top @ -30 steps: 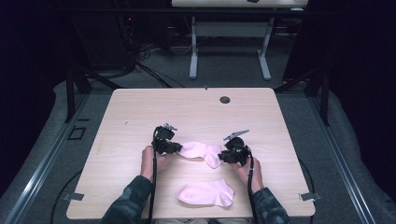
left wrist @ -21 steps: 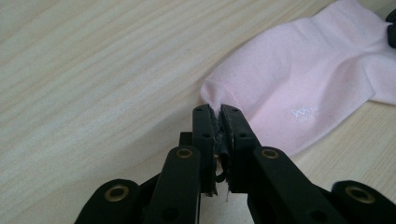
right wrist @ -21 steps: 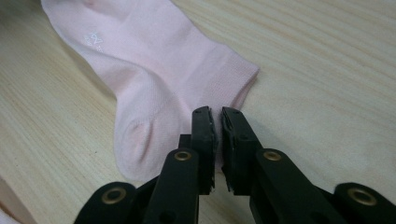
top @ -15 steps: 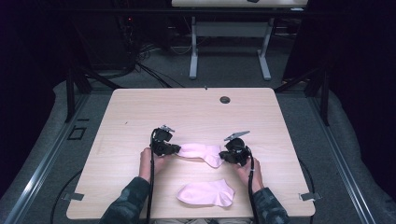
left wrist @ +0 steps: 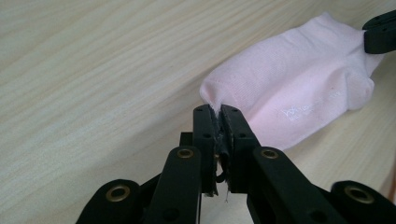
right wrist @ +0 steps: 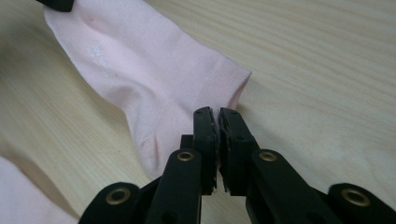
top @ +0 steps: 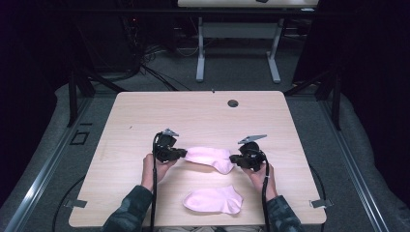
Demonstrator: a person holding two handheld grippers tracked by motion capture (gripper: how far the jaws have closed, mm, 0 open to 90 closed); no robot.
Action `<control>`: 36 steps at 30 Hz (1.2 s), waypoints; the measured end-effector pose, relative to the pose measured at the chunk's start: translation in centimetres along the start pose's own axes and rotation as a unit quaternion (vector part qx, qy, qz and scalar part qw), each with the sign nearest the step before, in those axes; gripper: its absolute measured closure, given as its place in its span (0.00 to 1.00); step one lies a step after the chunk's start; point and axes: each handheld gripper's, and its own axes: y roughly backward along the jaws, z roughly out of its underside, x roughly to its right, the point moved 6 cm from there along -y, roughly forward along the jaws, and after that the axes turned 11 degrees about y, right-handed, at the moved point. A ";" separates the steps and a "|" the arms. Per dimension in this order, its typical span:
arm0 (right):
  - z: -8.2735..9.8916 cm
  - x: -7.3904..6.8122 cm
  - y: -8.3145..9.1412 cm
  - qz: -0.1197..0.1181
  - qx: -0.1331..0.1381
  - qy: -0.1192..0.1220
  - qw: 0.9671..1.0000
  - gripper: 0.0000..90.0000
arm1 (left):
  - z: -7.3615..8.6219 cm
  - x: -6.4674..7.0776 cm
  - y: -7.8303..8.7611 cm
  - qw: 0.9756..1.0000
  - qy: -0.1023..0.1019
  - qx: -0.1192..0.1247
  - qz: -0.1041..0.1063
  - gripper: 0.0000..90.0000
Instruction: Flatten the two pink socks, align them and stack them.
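A pink sock [top: 209, 157] lies stretched flat on the table between my two grippers. My left gripper [top: 180, 153] is shut on its left end, and a bit of fabric shows pinched between the jaw tips of the left gripper [left wrist: 218, 112]. My right gripper [top: 235, 159] is shut at the sock's right end. In the right gripper view the closed right gripper [right wrist: 218, 114] meets the sock [right wrist: 154, 79] at its cuff edge. A second pink sock [top: 215, 199] lies flat nearer the front edge, between the person's forearms.
The wooden table [top: 203, 111] has a small dark round grommet [top: 233, 103] near its far edge. Cables trail from both grippers along the person's sleeves. Dark floor, cables and another table's legs lie beyond the far edge.
The left gripper has edged slightly to the left, drawing the sock a little flatter. The right gripper has barely moved, and the second sock stays still.
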 end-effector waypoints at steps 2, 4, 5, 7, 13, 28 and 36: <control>-0.1 -0.2 1.0 -0.003 0.005 0.000 1.000 0.95 | 0.0 0.6 0.7 1.000 -0.007 0.006 0.003 0.95; -0.3 -0.5 2.1 -0.003 0.012 0.002 1.000 0.95 | 0.2 1.3 1.4 1.000 -0.008 0.012 0.008 0.95; -0.3 -0.9 3.2 -0.008 0.018 0.008 1.000 0.95 | 0.3 1.8 1.9 1.000 -0.003 0.015 0.016 0.95; -0.3 -1.0 3.7 -0.010 0.018 0.009 1.000 0.95 | 0.4 2.1 2.4 1.000 0.002 0.016 0.023 0.95; 0.2 -3.1 7.3 -0.031 0.022 0.032 0.999 0.95 | 1.6 3.9 4.4 0.999 0.013 0.024 0.047 0.94; 4.6 -6.7 8.9 -0.094 -0.024 0.043 0.994 0.95 | 9.7 7.2 6.2 0.997 0.024 0.020 0.068 0.94; 6.6 -7.4 6.1 -0.093 -0.074 0.048 0.992 0.94 | 11.9 6.9 4.6 0.997 0.029 -0.019 0.064 0.94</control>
